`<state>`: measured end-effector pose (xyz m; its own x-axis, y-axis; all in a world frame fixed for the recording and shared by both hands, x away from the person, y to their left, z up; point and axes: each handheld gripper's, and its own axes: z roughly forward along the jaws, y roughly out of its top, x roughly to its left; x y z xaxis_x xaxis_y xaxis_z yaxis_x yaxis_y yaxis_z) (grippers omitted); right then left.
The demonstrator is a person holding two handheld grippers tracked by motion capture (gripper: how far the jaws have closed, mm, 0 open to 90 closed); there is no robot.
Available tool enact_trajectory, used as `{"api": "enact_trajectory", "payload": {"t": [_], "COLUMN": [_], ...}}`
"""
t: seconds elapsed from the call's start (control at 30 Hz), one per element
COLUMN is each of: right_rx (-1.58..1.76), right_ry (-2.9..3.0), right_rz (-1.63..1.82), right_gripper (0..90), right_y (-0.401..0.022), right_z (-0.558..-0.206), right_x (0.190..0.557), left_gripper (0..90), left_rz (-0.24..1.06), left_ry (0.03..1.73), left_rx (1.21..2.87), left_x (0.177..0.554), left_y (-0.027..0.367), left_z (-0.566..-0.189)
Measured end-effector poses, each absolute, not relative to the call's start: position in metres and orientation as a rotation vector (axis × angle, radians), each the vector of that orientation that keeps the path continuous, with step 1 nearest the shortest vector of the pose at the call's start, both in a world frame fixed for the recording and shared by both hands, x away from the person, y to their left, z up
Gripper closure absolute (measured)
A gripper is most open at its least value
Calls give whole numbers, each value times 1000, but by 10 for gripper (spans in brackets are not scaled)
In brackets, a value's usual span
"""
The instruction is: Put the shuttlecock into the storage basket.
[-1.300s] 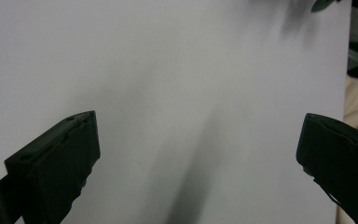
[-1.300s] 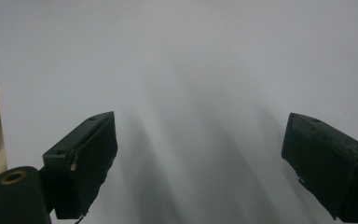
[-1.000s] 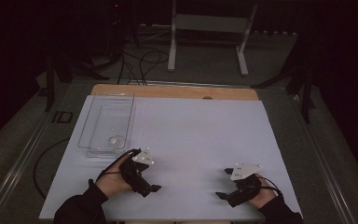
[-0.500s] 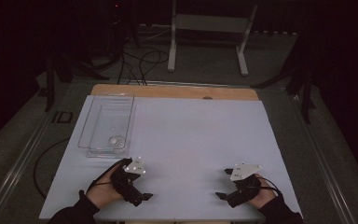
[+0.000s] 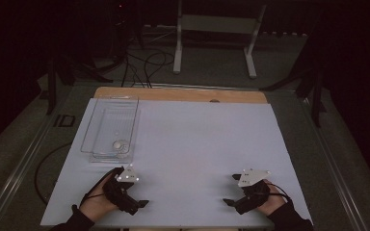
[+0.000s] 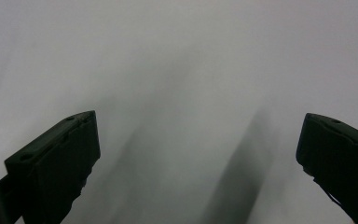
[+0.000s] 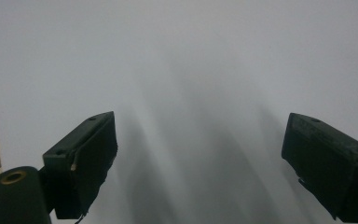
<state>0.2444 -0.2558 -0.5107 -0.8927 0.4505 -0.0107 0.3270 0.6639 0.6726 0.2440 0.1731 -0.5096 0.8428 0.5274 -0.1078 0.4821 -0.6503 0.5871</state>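
Hands rest near you on the desk: your left gripper has pulled back from the clear tray (small white ball inside), right gripper unmoved, both fingers spread and empty, so placing looks finished.

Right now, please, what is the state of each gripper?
Left gripper: open, holding nothing, over the white table sheet.
Right gripper: open, holding nothing.

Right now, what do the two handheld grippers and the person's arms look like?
Both the left gripper and the right gripper are black, each with two blocky black jaws and a grey three-cornered plate on top bearing small dots. A thin black cable trails from each. The person wears dark sleeves.
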Motion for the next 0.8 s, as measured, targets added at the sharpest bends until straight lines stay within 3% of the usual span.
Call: {"api": "enact_trajectory", "payload": {"t": [0.8], "right_rx": [629], "right_ry": [2694], "right_rz": [1019], "right_gripper": [102], "right_y": [-258], "right_z": [-515], "right_x": [243], "left_gripper": [4], "left_rz": [190], "left_ry": [811], "left_rx": [2235], "left_x": [243], "left_y": [201], "left_z": [-521]}}
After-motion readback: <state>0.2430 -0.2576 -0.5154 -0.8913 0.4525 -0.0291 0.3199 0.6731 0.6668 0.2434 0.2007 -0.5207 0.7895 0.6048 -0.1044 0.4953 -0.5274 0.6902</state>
